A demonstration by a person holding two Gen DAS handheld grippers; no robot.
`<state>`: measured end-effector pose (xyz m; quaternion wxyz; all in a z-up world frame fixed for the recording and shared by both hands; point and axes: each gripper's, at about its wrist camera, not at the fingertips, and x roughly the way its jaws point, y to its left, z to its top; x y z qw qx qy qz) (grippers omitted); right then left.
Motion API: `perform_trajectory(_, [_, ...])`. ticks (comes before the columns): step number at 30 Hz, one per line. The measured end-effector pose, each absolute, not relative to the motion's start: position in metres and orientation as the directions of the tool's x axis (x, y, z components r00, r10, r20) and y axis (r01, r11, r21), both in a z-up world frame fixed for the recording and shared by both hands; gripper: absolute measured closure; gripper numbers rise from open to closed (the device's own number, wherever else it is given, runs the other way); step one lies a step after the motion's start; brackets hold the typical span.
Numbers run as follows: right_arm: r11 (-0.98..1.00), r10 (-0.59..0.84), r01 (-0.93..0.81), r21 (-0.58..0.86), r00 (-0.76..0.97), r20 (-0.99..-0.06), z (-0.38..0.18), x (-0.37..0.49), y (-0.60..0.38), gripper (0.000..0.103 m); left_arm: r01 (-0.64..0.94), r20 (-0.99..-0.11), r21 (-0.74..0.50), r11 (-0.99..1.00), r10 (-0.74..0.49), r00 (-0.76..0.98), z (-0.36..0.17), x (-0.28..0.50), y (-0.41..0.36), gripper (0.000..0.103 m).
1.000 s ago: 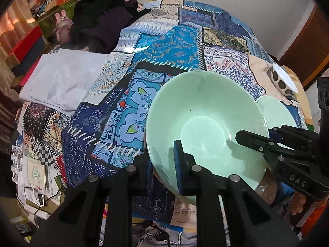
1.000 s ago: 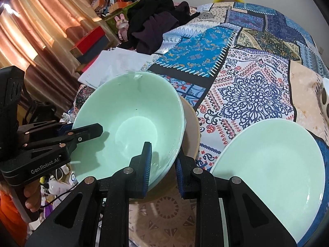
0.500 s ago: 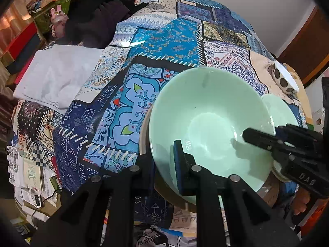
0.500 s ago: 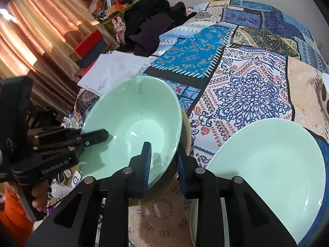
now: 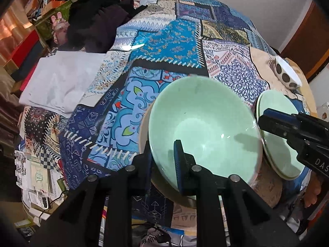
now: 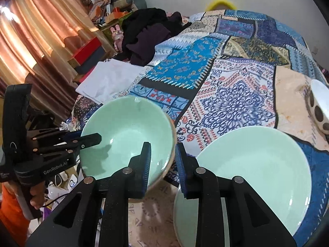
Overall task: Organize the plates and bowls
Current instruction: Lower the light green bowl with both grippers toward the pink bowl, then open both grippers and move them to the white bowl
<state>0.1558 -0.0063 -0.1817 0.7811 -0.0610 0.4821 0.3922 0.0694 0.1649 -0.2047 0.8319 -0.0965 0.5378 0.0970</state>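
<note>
A pale green bowl [image 5: 205, 127] [image 6: 127, 131] rests on a tan dish [image 5: 144, 127] at the near edge of the patchwork cloth. My left gripper [image 5: 162, 150] [image 6: 90, 138] is shut on its near-left rim, one pad inside and the other finger hidden behind the wall. My right gripper [image 6: 162, 146] [image 5: 260, 123] has its jaws close together, tips just at the bowl's right rim and not clamping it. A wide green plate [image 6: 257, 168] [image 5: 277, 111] lies to the right, under the right gripper.
A white bowl with dark spots [image 5: 286, 72] [image 6: 319, 107] stands at the far right edge. Folded white cloth [image 5: 59, 82] and a heap of dark clothes [image 5: 98, 16] lie at the far left. A person's hand [image 6: 37, 197] holds the left gripper's handle.
My right gripper has drawn back and up, from reaching over the bowl's inside to its right rim, and its jaws have eased slightly. The left gripper keeps its hold.
</note>
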Motion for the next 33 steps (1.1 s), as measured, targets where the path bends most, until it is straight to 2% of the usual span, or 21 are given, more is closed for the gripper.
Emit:
perform_trajectory(6, [0.694,0.557,-0.67,0.263,0.269,-0.786,-0.17,0.158,-0.019,0.079,-0.269,-0.897,-0.038,0.962,0.086,0.434,-0.187,0.066,0.161,0.068])
perform_trajectory(10, [0.709,0.556,-0.661,0.246,0.309,-0.772,-0.161,0.16,-0.035,0.076,-0.253,-0.872,-0.037,0.967,0.092,0.48,-0.166,0.068,0.153,0.064])
perform_trajectory(14, [0.721,0.556,-0.654,0.228,0.35,-0.754,-0.148,0.165,-0.056,0.075,-0.238,-0.842,-0.033,0.971,0.101,0.53,-0.144,0.073,0.14,0.051])
perform_trajectory(17, [0.741,0.546,-0.638,0.209,0.391,-0.741,-0.137,0.17,-0.074,0.074,-0.216,-0.821,-0.043,0.975,0.089,0.564,-0.13,0.081,0.126,0.044])
perform_trajectory(21, [0.773,0.532,-0.604,0.194,0.45,-0.717,-0.124,0.179,-0.101,0.067,-0.178,-0.797,-0.069,0.981,0.053,0.602,-0.113,0.098,0.103,0.036])
perform_trajectory(25, [0.811,0.5,-0.56,0.173,0.507,-0.702,-0.117,0.191,-0.13,0.06,-0.136,-0.784,-0.078,0.988,0.023,0.621,-0.104,0.118,0.08,0.031])
perform_trajectory(28, [0.84,0.466,-0.52,0.157,0.542,-0.699,-0.114,0.202,-0.151,0.06,-0.105,-0.785,-0.084,0.991,-0.001,0.62,-0.102,0.136,0.063,0.022])
perform_trajectory(33, [0.884,0.406,-0.444,0.144,0.58,-0.706,-0.119,0.226,-0.188,0.06,-0.062,-0.798,-0.087,0.994,-0.032,0.602,-0.105,0.174,0.035,0.018])
